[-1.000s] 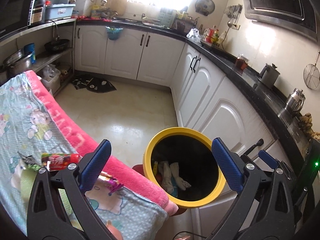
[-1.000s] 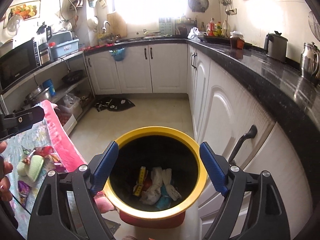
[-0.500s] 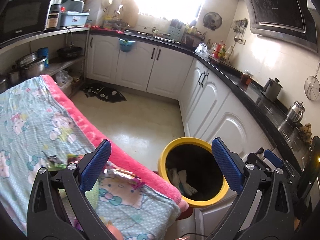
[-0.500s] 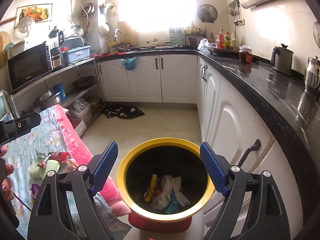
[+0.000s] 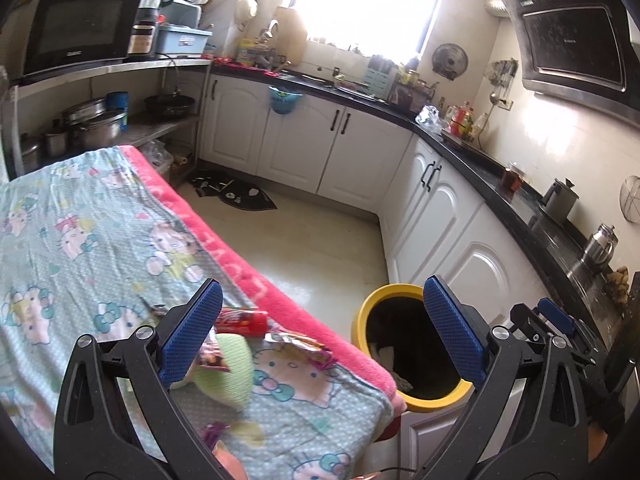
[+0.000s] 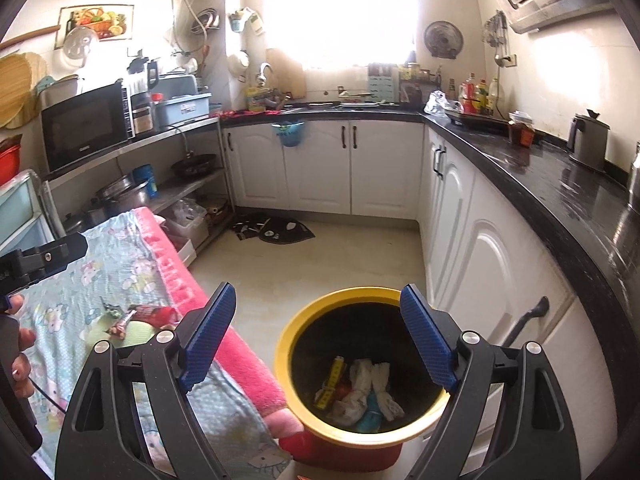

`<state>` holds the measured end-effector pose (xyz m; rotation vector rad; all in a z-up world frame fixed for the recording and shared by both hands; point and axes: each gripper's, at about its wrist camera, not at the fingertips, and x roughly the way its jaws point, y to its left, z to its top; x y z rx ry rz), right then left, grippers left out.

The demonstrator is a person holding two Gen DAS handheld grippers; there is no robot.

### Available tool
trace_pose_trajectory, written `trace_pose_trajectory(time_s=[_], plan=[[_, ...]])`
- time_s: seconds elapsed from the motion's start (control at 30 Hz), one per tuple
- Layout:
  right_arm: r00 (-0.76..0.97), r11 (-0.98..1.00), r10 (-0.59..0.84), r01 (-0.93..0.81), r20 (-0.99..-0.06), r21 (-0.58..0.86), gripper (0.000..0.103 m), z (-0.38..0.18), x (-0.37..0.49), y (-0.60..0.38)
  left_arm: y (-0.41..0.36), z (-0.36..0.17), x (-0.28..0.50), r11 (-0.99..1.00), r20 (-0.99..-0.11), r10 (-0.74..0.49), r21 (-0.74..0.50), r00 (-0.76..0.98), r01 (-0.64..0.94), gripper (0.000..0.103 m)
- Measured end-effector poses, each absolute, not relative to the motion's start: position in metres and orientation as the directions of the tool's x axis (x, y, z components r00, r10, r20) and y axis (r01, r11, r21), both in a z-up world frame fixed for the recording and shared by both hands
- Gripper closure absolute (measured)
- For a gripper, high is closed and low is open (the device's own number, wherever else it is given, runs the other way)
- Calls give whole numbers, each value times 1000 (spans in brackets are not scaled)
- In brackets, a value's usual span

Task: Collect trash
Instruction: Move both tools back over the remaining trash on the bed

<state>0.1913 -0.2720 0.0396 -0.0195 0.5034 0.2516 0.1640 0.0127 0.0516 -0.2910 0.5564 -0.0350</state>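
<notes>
A yellow-rimmed trash bin [image 5: 362, 314] [image 6: 288, 340] stands on the floor beside the table, with white tissues [image 6: 370, 384] and a yellow wrapper [image 6: 334, 380] inside. Trash lies on the Hello Kitty tablecloth [image 5: 80, 232]: a red wrapper [image 5: 242, 320], a pale green sponge-like piece [image 5: 228, 372], a crumpled colourful wrapper [image 5: 300, 346]. My left gripper [image 5: 320, 332] is open and empty, above the table's near corner and the bin. My right gripper [image 6: 316, 340] is open and empty above the bin.
White cabinets [image 5: 352, 152] under a black countertop [image 6: 560, 184] run along the back and right. Open shelves with pots [image 5: 96, 124] and a microwave [image 5: 76, 28] stand at the left. A dark mat [image 6: 276, 230] lies on the floor.
Both grippers have risen and pulled back from the bin, so it looks smaller. The left gripper has swung left over the table. Both stay open and empty.
</notes>
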Motion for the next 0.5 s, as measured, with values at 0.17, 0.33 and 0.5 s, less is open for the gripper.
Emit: trace_pose_trajectory(time_s=[0.17,0.33,0.5], plan=[[840,957,270,-286,-470,38,21,44,186,-254,35,53,153,955,-513,-77,-285,855,-85,11],[827,942,314,-332,-466,45,21,48,184,-233,55,53,142,952,-515,-45,-281,856,-119,11],[812,926,350,-375,-467,42,21,50,181,-213,70,47,133,951,-530,-22,-274,847,-147,11]])
